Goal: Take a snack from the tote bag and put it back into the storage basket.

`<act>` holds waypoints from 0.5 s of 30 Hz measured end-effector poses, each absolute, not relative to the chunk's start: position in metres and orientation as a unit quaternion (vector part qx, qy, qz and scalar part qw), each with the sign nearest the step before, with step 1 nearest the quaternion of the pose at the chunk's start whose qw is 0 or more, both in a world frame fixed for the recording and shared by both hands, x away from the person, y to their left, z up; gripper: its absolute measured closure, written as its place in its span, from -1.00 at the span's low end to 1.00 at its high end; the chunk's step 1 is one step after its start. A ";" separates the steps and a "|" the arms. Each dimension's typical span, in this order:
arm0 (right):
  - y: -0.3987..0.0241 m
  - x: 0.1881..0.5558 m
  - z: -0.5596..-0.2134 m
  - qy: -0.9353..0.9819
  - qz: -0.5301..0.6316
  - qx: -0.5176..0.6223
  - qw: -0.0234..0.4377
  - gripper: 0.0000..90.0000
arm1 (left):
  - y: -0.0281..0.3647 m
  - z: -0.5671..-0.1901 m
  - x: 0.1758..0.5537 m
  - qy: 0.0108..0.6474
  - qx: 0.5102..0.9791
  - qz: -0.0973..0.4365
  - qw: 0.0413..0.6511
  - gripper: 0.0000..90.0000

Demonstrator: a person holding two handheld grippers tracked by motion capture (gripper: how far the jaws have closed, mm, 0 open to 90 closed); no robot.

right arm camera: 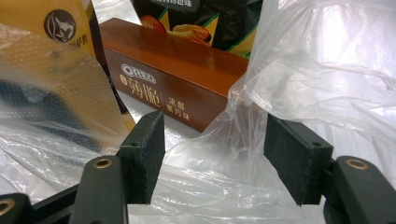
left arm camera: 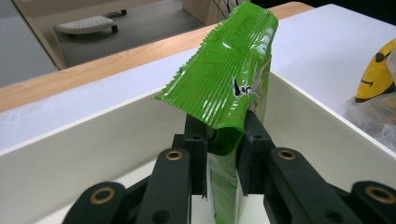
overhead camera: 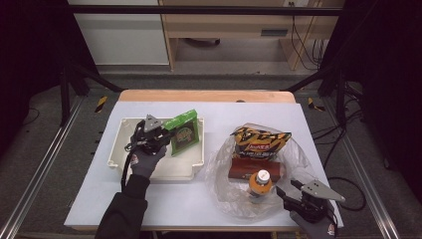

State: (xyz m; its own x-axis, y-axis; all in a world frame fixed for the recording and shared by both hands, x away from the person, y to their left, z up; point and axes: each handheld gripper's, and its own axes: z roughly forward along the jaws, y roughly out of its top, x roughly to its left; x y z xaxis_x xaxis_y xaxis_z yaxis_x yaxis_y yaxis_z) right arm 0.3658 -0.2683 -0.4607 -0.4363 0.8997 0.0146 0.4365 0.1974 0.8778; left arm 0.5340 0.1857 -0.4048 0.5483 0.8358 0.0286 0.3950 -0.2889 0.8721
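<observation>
Though crinkled, glossy green pouch (left arm camera: 224, 79) (foil-ribbed)

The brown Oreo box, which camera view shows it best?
The right gripper view: the brown Oreo box lies close ahead of the open jaws, its logo and print readable. The high view shows it small inside the clear plastic bag, partly behind the orange bottle.

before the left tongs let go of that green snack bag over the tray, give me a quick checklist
1. Left tongs clamped on green snack bag: ok.
2. Bag above the white tray, inside its walls: ok.
3. Bag resting on the tray floor: cannot tell.
4. Right tongs open, gripping nothing: ok.
5. Right tongs clear of the clear plastic bag: not ok, the film lies between the pads.
6. Brown Oreo box apart from the tray: ok.
</observation>
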 end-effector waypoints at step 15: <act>-0.269 0.366 -0.462 0.727 0.434 0.459 0.267 -0.14 | 0.179 -0.407 0.555 0.414 0.755 0.248 0.444 0.63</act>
